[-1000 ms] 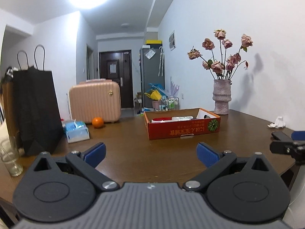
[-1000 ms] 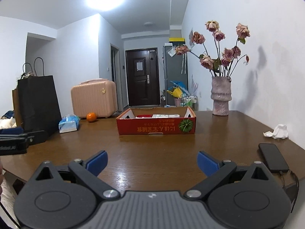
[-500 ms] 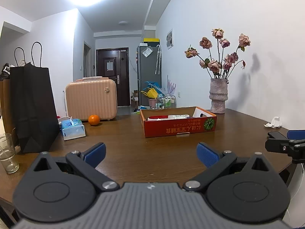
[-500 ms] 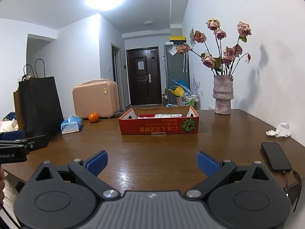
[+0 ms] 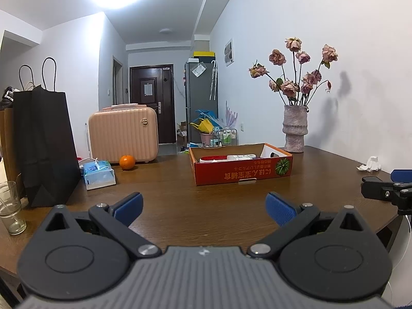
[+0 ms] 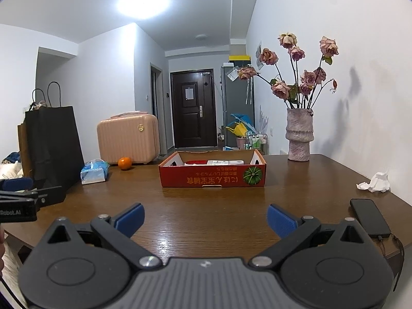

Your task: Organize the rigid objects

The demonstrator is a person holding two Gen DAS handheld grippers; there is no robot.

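Observation:
A red cardboard box (image 5: 242,172) (image 6: 212,176) sits mid-table with a few white and red items lying inside. My left gripper (image 5: 204,207) is open and empty, low over the near table edge, well short of the box. My right gripper (image 6: 204,219) is also open and empty, near the table's front edge, facing the box. An orange (image 5: 127,162) (image 6: 125,163) lies beside a blue tissue pack (image 5: 99,173) (image 6: 94,172) at the left. A black phone (image 6: 369,219) lies at the right by my right gripper.
A black paper bag (image 5: 43,146) and a glass (image 5: 10,211) stand at the left edge. A pink suitcase (image 5: 123,136) stands behind the orange. A vase of dried roses (image 5: 293,131) stands at back right. A crumpled tissue (image 6: 376,182) lies near the wall.
Both grippers have drifted slightly; the left view has panned a little so the box sits further left. Jaws stay open and nothing was grasped.

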